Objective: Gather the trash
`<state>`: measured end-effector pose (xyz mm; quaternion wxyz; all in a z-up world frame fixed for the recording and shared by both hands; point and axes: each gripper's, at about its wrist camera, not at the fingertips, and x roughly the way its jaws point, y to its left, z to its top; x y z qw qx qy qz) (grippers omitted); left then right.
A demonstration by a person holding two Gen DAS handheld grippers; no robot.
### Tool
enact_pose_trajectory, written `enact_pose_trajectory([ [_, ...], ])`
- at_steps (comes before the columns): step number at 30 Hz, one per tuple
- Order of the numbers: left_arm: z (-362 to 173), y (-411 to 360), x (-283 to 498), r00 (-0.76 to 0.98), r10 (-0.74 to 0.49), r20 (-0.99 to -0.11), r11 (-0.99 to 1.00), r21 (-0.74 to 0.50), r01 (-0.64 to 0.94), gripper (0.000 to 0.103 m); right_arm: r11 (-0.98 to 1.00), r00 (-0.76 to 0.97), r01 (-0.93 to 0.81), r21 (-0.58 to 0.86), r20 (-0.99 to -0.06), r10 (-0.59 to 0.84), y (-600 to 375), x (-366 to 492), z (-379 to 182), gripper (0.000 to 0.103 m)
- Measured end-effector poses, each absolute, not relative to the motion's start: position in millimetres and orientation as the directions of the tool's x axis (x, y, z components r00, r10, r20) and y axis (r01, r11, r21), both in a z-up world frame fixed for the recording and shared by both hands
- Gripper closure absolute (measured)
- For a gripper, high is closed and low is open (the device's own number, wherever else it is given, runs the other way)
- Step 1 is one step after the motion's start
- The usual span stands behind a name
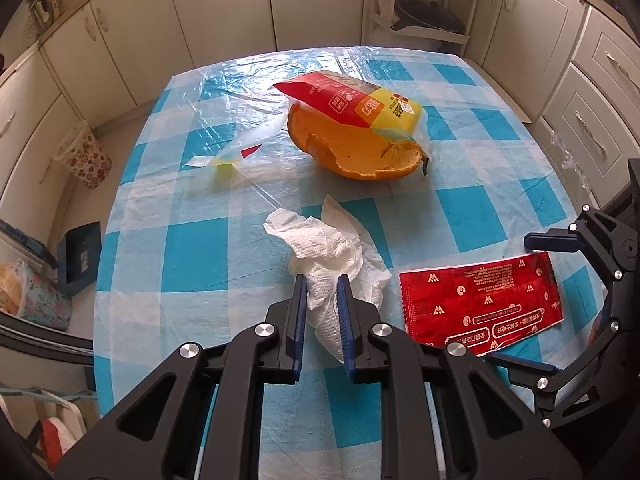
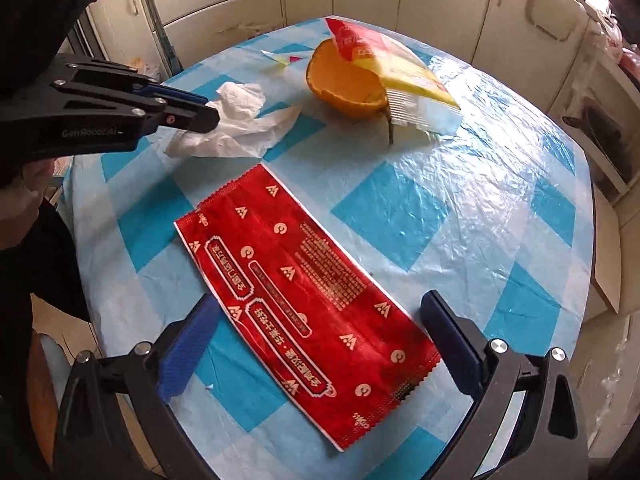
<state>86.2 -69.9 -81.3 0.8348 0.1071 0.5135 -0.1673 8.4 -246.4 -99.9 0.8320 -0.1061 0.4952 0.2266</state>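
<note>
Four trash items on checked table (image 1: 472,216): orange peel (image 1: 352,148) w/ snack bag (image 1: 352,100) far centre; red wrapper (image 2: 304,300) flat between wide-open right gripper (image 2: 320,344) fingers, untouched; crumpled tissue (image 1: 332,264) clamped in left gripper (image 1: 322,292).

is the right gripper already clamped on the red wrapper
No, the right gripper stands wide open, its fingers either side of the red wrapper, which lies flat on the table.

Glossy red foil wrapper (image 2: 305,307) — embossed paper tissue (image 1: 334,270) — shiny plastic tablecloth (image 2: 480,184).
</note>
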Motion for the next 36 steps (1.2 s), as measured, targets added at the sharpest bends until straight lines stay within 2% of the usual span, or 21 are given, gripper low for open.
enact_pose_trajectory([
  [1,-81,-69,87,0.412,-0.174,-0.894,0.922,-0.002,0.386,0.088,0.873,0.405,-0.485,0.056,-0.87,0.281,-247,7,-99,0.012],
  [2,-81,-69,87,0.41,-0.178,-0.895,0.923,-0.007,0.385,0.088,0.874,0.408,-0.482,0.055,-0.869,0.28,-247,5,-97,0.021],
  [3,-80,-70,86,0.41,-0.179,-0.894,0.922,-0.007,0.387,0.088,0.88,0.413,-0.471,0.059,-0.867,0.279,-248,3,-94,0.038],
  [4,-80,-71,85,0.413,-0.179,-0.893,0.921,-0.004,0.389,0.088,0.889,0.422,-0.454,0.057,-0.865,0.272,-250,1,-92,0.049],
  [5,-79,-71,84,0.415,-0.179,-0.892,0.92,-0.002,0.392,0.088,0.899,0.427,-0.435,0.06,-0.865,0.264,-252,-1,-90,0.072],
  [6,-78,-72,82,0.417,-0.18,-0.891,0.919,-0.001,0.395,0.088,0.905,0.429,-0.421,0.061,-0.866,0.258,-254,-2,-89,0.084],
  [10,-71,-73,78,0.426,-0.197,-0.883,0.916,-0.01,0.402,0.09,0.924,0.444,-0.377,0.06,-0.864,0.237,-260,-13,-87,0.094],
  [16,-45,-85,56,0.467,-0.292,-0.835,0.877,-0.038,0.48,0.093,0.959,0.512,-0.265,0.098,-0.829,0.226,-274,-39,-66,0.094],
  [20,-45,-86,58,0.467,-0.24,-0.851,0.88,0.012,0.474,0.093,0.979,0.557,-0.153,0.132,-0.807,0.196,-303,-62,-53,0.094],
  [21,-51,-83,62,0.443,-0.227,-0.867,0.885,0.007,0.466,0.083,0.981,0.566,-0.128,0.143,-0.802,0.191,-310,-65,-52,0.094],
  [22,-56,-80,64,0.427,-0.216,-0.878,0.89,0.004,0.457,0.054,0.982,0.572,-0.108,0.152,-0.799,0.187,-315,-68,-51,0.094],
  [24,-62,-77,63,0.448,-0.191,-0.873,0.892,0.035,0.45,0.022,0.982,0.581,-0.088,0.169,-0.792,0.188,-319,-70,-50,0.094],
  [25,-66,-79,61,0.476,-0.158,-0.865,0.892,0.082,0.444,0.016,0.982,0.586,-0.083,0.172,-0.788,0.188,-322,-72,-48,0.094],
  [28,-82,-86,62,0.464,-0.109,-0.879,0.882,0.129,0.453,0.012,0.981,0.598,-0.083,0.176,-0.778,0.19,-321,-69,-43,0.094],
  [30,-97,-93,66,0.447,-0.071,-0.892,0.883,0.152,0.444,0.012,0.981,0.604,-0.093,0.17,-0.774,0.191,-319,-69,-40,0.094],
  [32,-107,-95,70,0.428,-0.074,-0.901,0.89,0.134,0.436,0.027,0.982,0.61,-0.098,0.161,-0.77,0.187,-319,-72,-38,0.094],
  [33,-105,-94,72,0.426,-0.095,-0.9,0.899,0.106,0.425,0.045,0.983,0.612,-0.097,0.158,-0.769,0.184,-321,-74,-37,0.094],
  [34,-103,-94,74,0.407,-0.116,-0.906,0.904,0.073,0.421,0.071,0.984,0.614,-0.091,0.155,-0.769,0.178,-324,-76,-37,0.094],
  [35,-102,-94,75,0.396,-0.12,-0.91,0.908,0.061,0.414,0.083,0.985,0.614,-0.082,0.154,-0.77,0.172,-327,-78,-38,0.094],
  [36,-99,-95,74,0.398,-0.132,-0.908,0.911,0.047,0.41,0.086,0.986,0.614,-0.069,0.153,-0.773,0.163,-332,-80,-39,0.094],
])
